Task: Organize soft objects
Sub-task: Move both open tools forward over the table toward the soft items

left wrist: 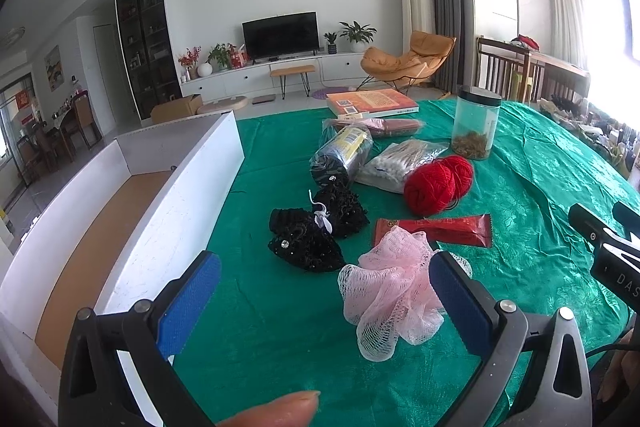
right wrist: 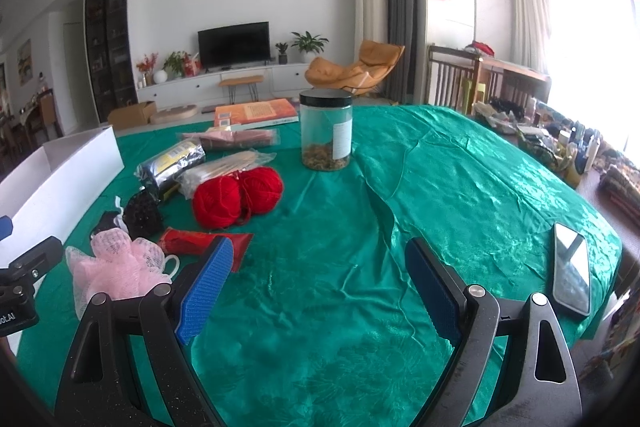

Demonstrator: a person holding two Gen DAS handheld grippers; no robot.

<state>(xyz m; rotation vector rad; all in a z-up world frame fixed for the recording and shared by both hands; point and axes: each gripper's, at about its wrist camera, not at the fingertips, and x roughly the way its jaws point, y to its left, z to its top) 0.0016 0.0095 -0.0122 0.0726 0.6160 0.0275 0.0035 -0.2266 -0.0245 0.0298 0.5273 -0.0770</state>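
A pink mesh bath pouf (left wrist: 384, 287) lies on the green tablecloth (left wrist: 280, 327), just inside the right finger of my open left gripper (left wrist: 326, 267). Beyond it are black lace pieces (left wrist: 316, 231) and two balls of red yarn (left wrist: 436, 183). An open white box (left wrist: 176, 211) with a brown floor stands to the left. My right gripper (right wrist: 320, 251) is open over bare cloth, holding nothing. From that side the pouf (right wrist: 116, 267), the lace (right wrist: 140, 215) and the yarn (right wrist: 236, 197) lie to its left.
A red packet (left wrist: 436, 229), a bag of cotton swabs (left wrist: 400, 163), a silver roll pack (left wrist: 344, 155), a lidded jar (left wrist: 476, 125) and a book (left wrist: 372, 103) lie further back. A phone (right wrist: 572, 271) rests near the table's right edge. A fingertip (left wrist: 276, 411) shows at the bottom.
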